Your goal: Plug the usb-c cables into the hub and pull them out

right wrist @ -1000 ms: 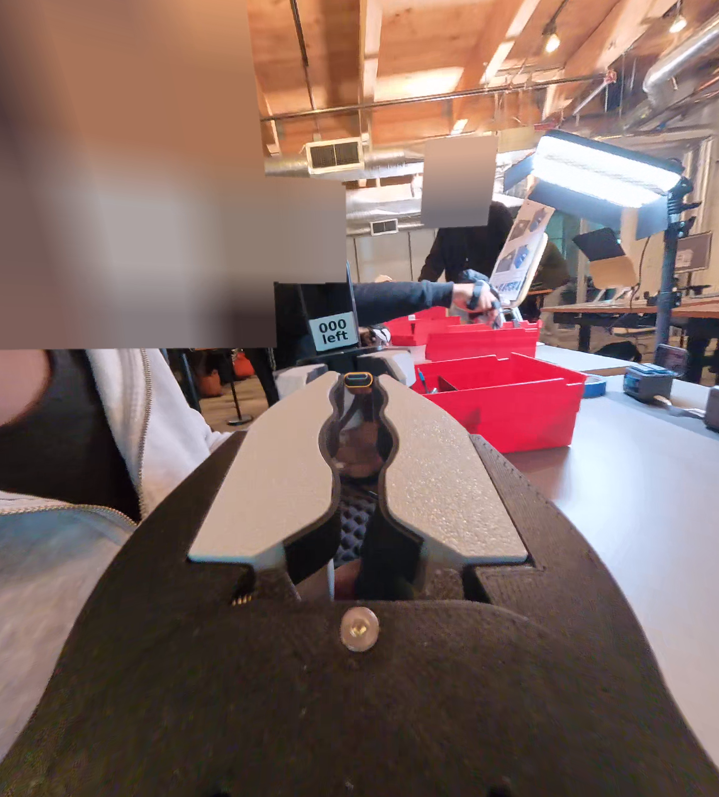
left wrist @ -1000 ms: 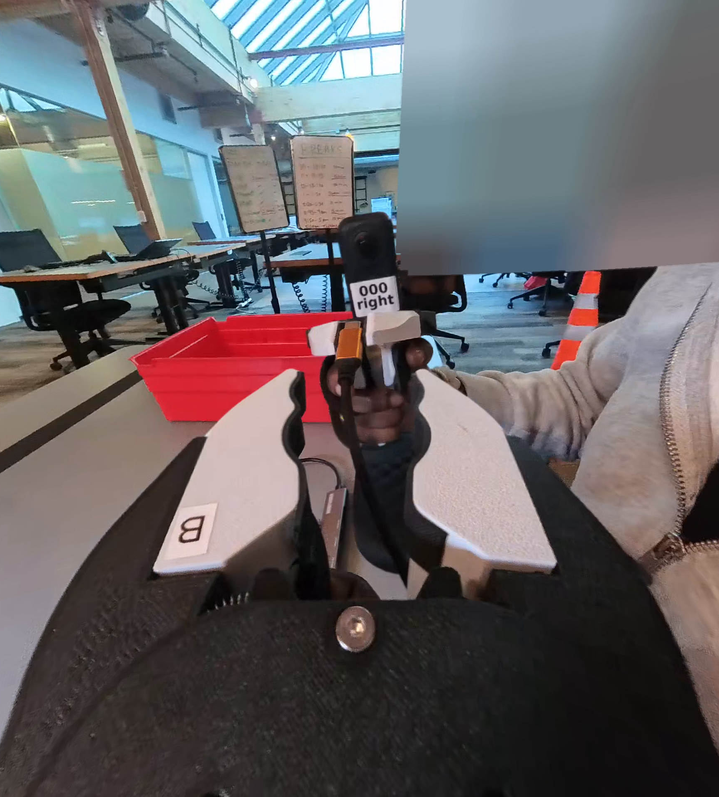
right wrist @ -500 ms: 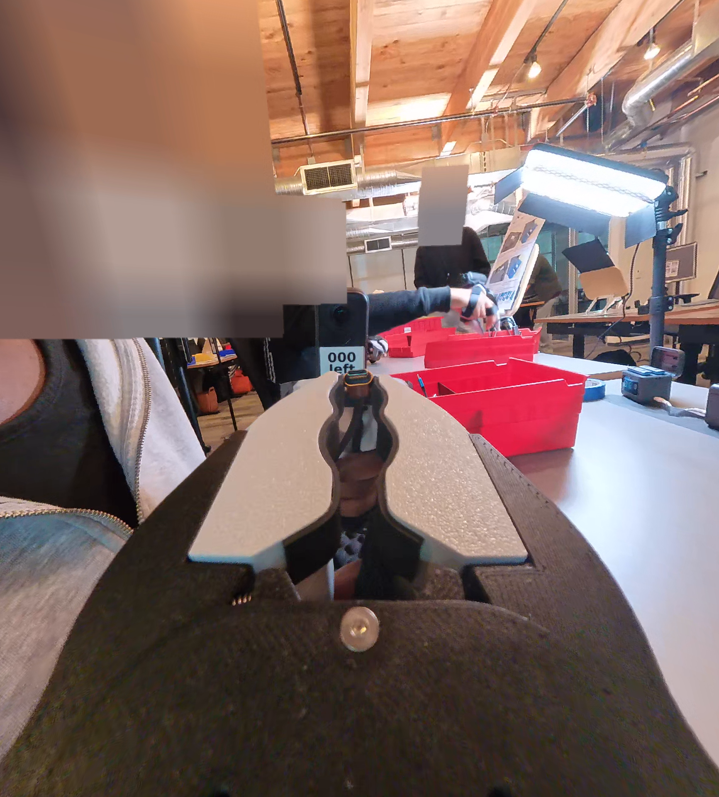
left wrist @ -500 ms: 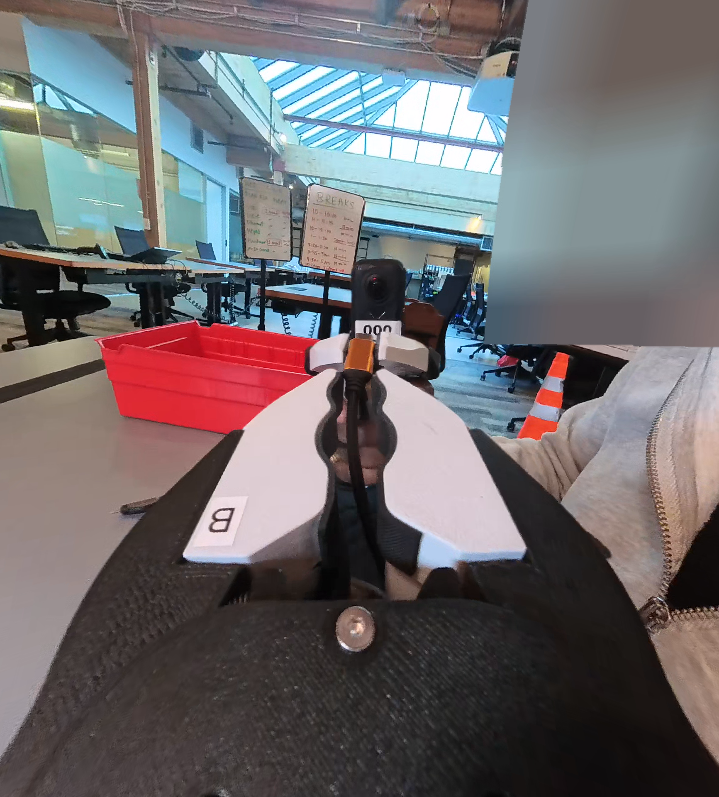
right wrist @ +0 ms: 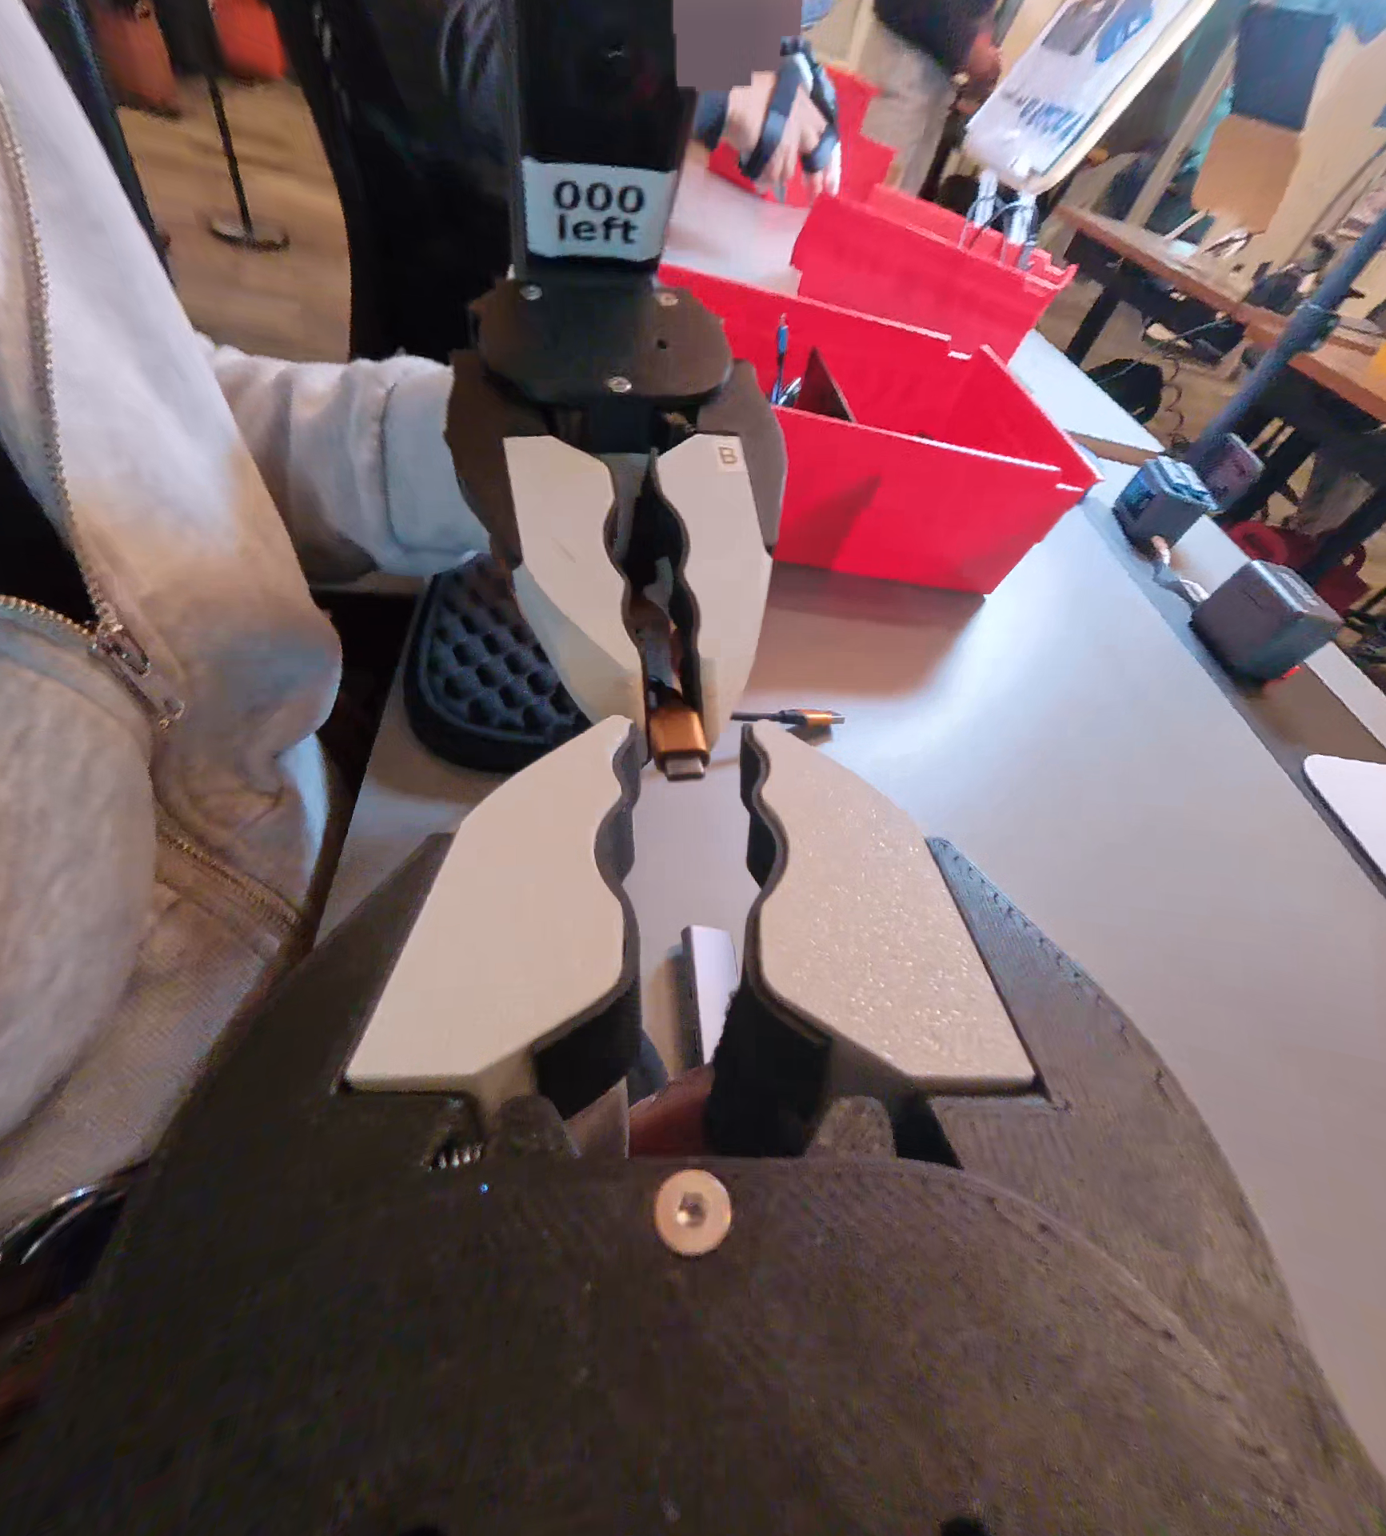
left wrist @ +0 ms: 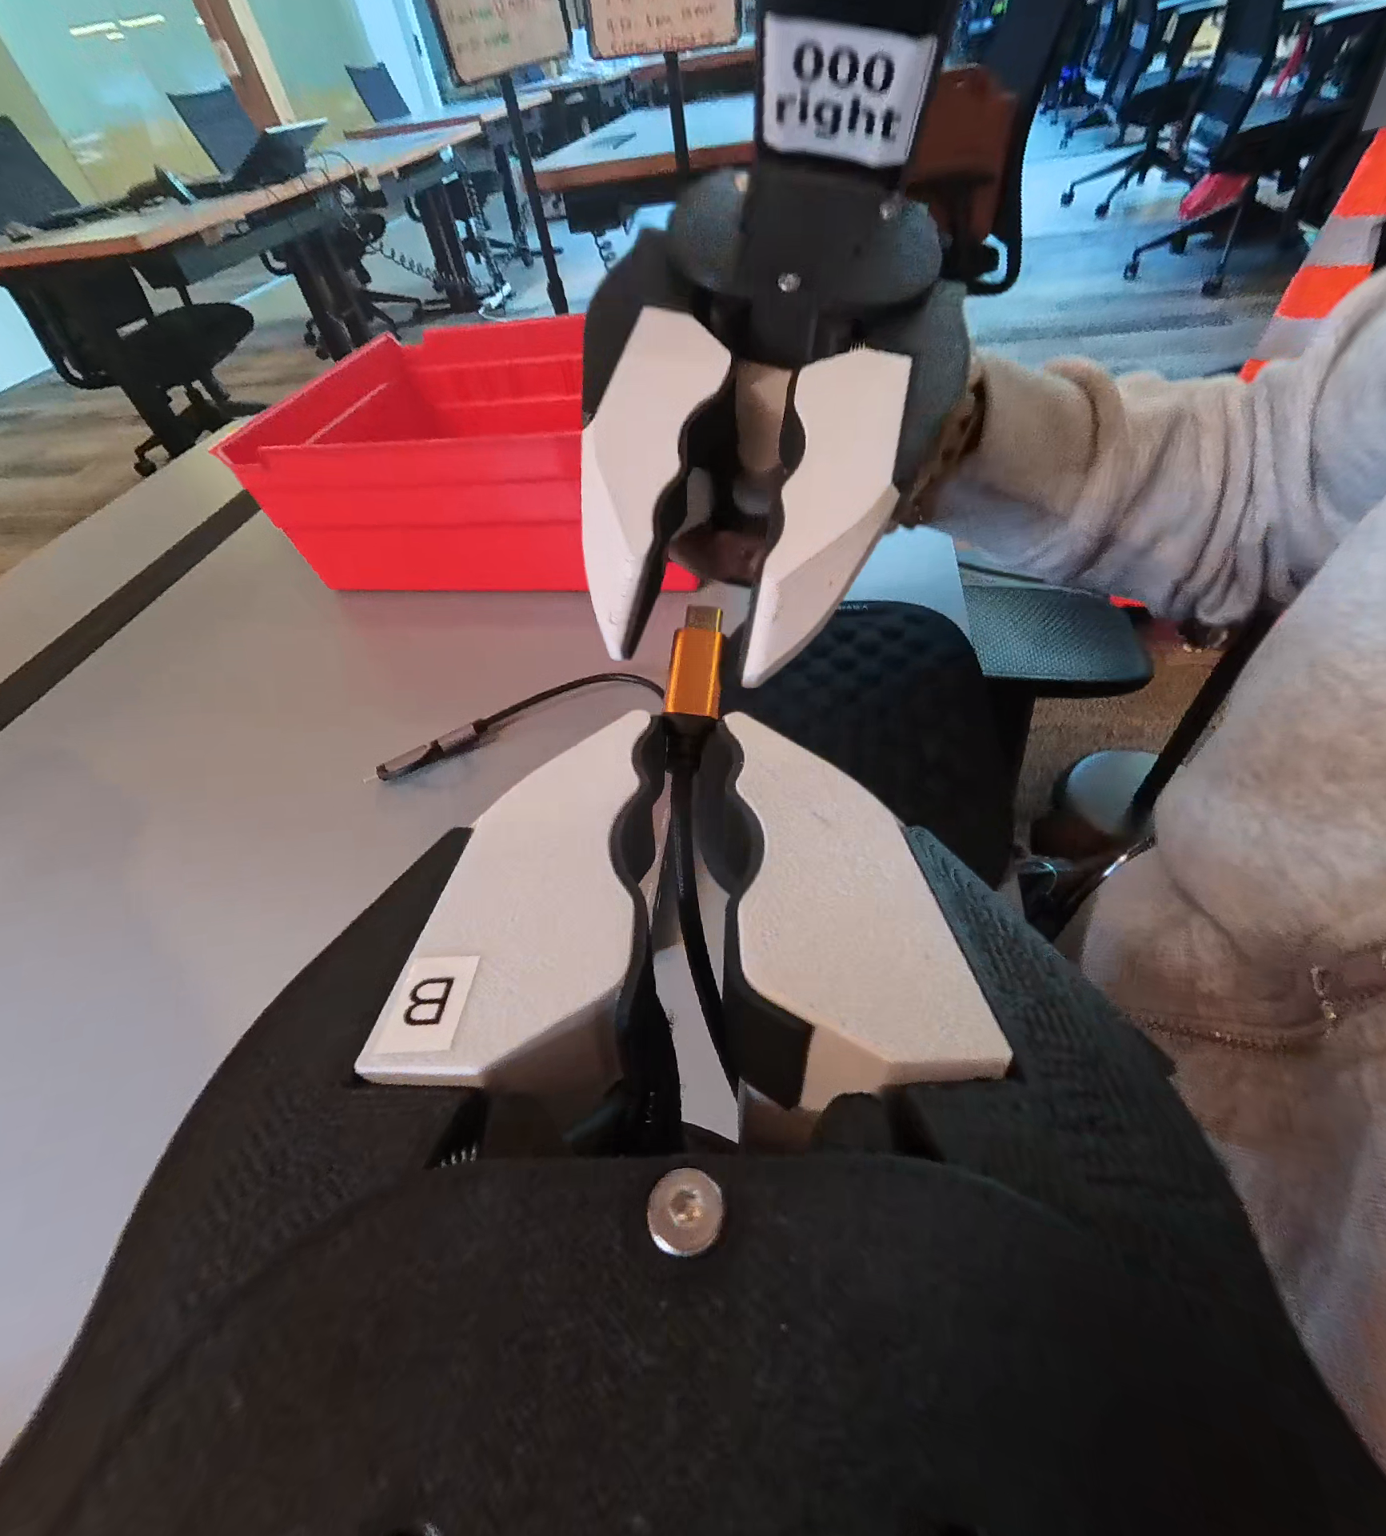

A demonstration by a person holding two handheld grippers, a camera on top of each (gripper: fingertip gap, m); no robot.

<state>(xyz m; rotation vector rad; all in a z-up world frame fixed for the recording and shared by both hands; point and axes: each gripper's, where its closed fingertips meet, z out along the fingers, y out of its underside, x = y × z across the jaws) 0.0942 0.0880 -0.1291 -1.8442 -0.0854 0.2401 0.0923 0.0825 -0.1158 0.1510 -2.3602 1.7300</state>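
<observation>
Facing the right tool [left wrist: 693, 644], whose jaws are parted, the left tool [left wrist: 691, 721] clamps an orange plug [left wrist: 694, 677] above the grey surface [left wrist: 132, 831]. Right wrist view: the plug [right wrist: 677, 736] reaches between the parted fingers [right wrist: 847, 906]; another cable [right wrist: 793, 716] lies flat beyond.

Brushed orange metal plug shell [left wrist: 693, 672] gleams; matt grey gripper fingers [left wrist: 540, 914] look grainy, glossy red plastic bin [left wrist: 423, 490], smooth grey bench [left wrist: 132, 831].
</observation>
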